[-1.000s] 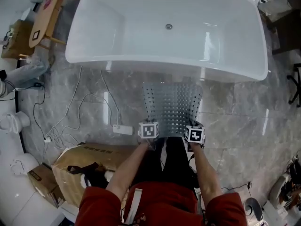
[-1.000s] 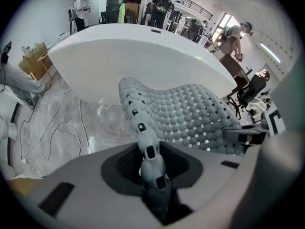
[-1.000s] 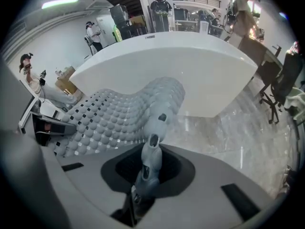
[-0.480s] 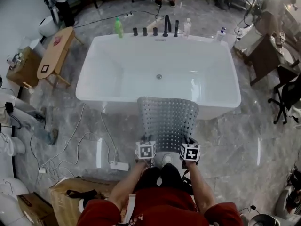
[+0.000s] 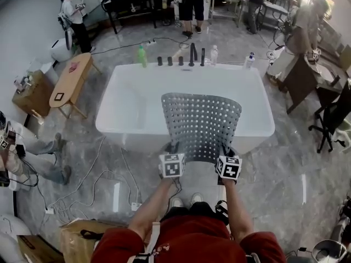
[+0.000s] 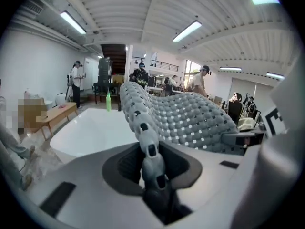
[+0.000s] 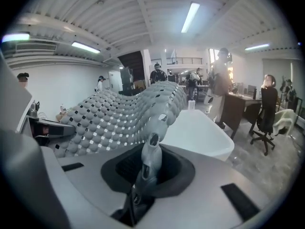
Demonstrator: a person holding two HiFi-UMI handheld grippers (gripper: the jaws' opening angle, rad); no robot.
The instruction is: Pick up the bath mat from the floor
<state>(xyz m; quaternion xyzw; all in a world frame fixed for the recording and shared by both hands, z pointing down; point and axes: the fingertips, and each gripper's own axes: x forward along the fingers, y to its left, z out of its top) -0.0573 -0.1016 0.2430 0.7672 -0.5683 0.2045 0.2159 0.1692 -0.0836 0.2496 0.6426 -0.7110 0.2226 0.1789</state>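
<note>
Below, seemingly marble floor (image 5: 285,169), white bathtub (image 5: 137,106).

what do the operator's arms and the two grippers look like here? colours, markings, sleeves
Left gripper and right gripper each carry a white cube with black square markers. In the gripper views the housings are light grey, smooth and rounded, with a dark oval recess at the front and dark rectangular slots. The person wears red sleeves that leave the forearms bare.

Lifted bath mat (image 5: 201,126) screens the bathtub (image 5: 131,108) ahead; taps (image 5: 192,53) line its far rim. Cables (image 5: 82,188) and cardboard box (image 5: 77,243) crowd the left, floor (image 5: 290,166) open right.
</note>
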